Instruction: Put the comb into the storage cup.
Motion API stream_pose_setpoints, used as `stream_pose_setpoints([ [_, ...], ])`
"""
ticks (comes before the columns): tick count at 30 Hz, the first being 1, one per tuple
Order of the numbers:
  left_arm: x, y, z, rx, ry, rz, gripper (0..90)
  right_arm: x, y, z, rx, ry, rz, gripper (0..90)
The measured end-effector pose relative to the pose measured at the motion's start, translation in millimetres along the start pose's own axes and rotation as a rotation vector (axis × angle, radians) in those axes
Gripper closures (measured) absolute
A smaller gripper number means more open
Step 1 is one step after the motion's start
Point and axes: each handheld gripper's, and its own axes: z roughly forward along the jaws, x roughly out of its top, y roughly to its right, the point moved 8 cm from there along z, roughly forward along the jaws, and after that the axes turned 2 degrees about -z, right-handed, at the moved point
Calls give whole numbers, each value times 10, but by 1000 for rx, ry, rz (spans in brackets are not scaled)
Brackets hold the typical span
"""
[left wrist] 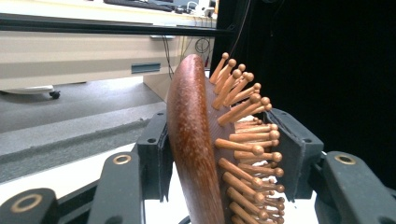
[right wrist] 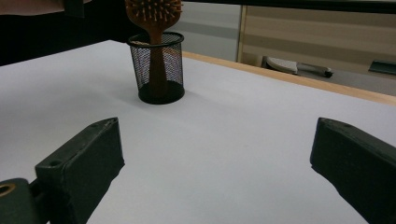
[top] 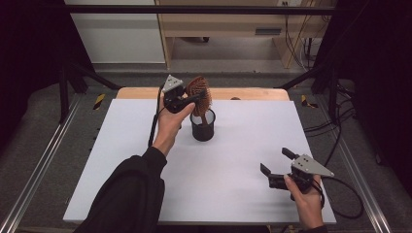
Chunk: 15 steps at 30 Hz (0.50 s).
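A wooden hairbrush [top: 200, 89] stands with its handle down in a black mesh cup [top: 202, 127] at the back middle of the white table. My left gripper [top: 196, 98] is around the brush head. In the left gripper view the brush [left wrist: 191, 140] sits between the two jaws, its smooth back toward one pad and its bristle tips toward the other, both pads close but not squeezing. My right gripper [top: 276, 160] rests open at the front right, nothing between its jaws. From the right gripper view, my right gripper [right wrist: 215, 154] faces the cup [right wrist: 159, 70] and brush [right wrist: 154, 14] across bare table.
The white sheet [top: 243, 145] covers most of the tabletop, with a wooden edge [top: 252, 93] along the back. A dark frame and rails run along both sides. Cables trail at the right [top: 340, 194]. Behind the table are a floor and cabinets.
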Motion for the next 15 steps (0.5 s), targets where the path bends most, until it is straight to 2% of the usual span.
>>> stream_pose_setpoints([
  [8,-22,-116,21,15,8,-2,429,-16,-9,16,4,-7,0,29],
  [15,-30,-171,44,23,17,16,413,-22,-15,27,8,-9,11,29],
])
